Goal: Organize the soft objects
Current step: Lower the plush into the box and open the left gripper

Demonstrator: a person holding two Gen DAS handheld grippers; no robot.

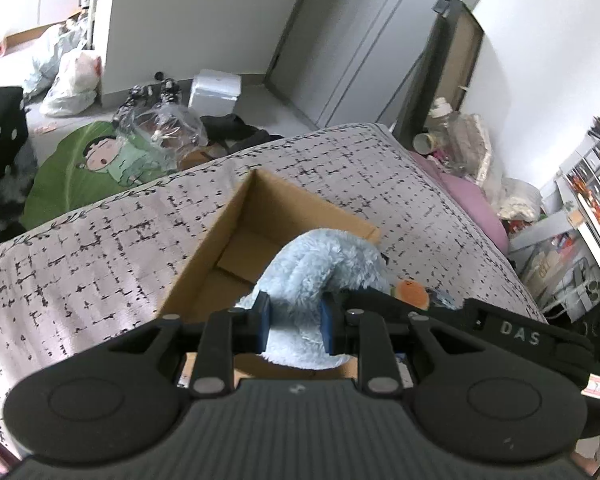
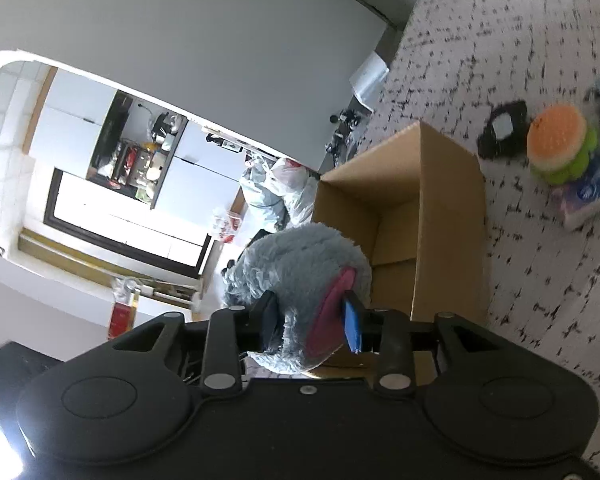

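Both grippers, left [image 1: 294,322] and right [image 2: 312,322], pinch the blue plush toy [image 1: 320,264] over the cardboard box [image 1: 236,216]; next, jaws spread to drop it in.

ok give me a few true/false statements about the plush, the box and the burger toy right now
1. The left gripper is shut on the blue plush toy. True.
2. The cardboard box sits on the floor. False: it sits on the patterned bedspread.
3. The burger toy lies inside the box. False: it lies on the bedspread outside it.
4. The plush toy is above the open box. True.
5. The box is full of toys. False: the visible interior is bare.
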